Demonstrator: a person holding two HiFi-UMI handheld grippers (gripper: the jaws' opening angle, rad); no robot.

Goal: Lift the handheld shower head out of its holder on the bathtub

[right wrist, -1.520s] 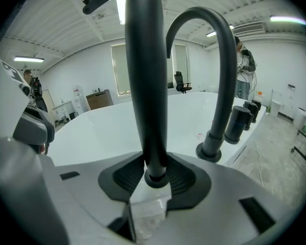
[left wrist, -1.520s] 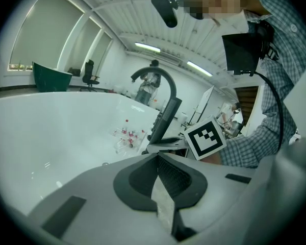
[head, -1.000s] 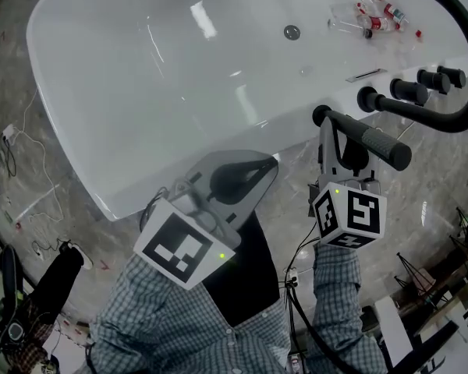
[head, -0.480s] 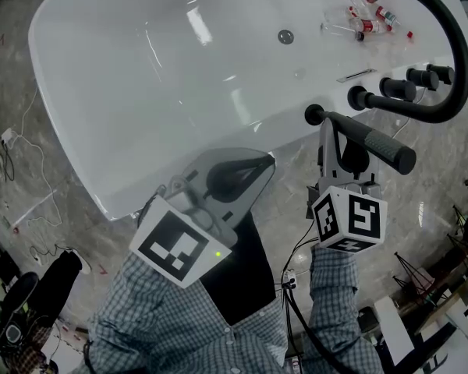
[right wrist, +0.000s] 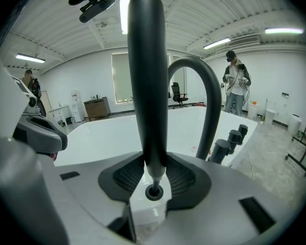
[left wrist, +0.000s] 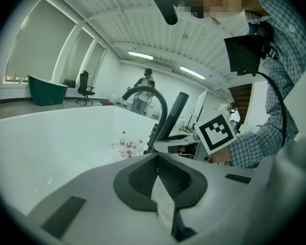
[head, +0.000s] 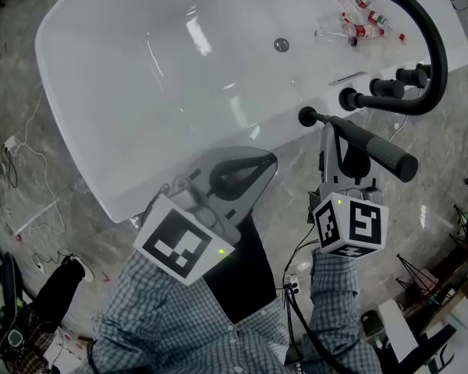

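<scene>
Two tools are in view, and the only print on them is the black-and-white square pattern on the right cube and the left cube. The small red-capped bottles have labels too small to read.

The right tool is clenched on the handheld shower head. In the right gripper view the dark ribbed pads of the right tool press either side of the black wand, which stands upright between them. The wand's thin neck runs down into the round black holder on the white rim. Its top is cut off by the picture's edge. From the head view the holder sits on the near rim of the bathtub, just beside the row of black knobs.

The left tool hangs over the rim well apart from the wand. In its own view the left tool is clenched on nothing.

The arched black spout curves over the tub's far end. Its base is hard to make out behind the knobs. The tub holds only the bottles, lying scattered near the spout, with the drain just beside them. Checked sleeves cover the arms, and cables trail across the grey floor.
</scene>
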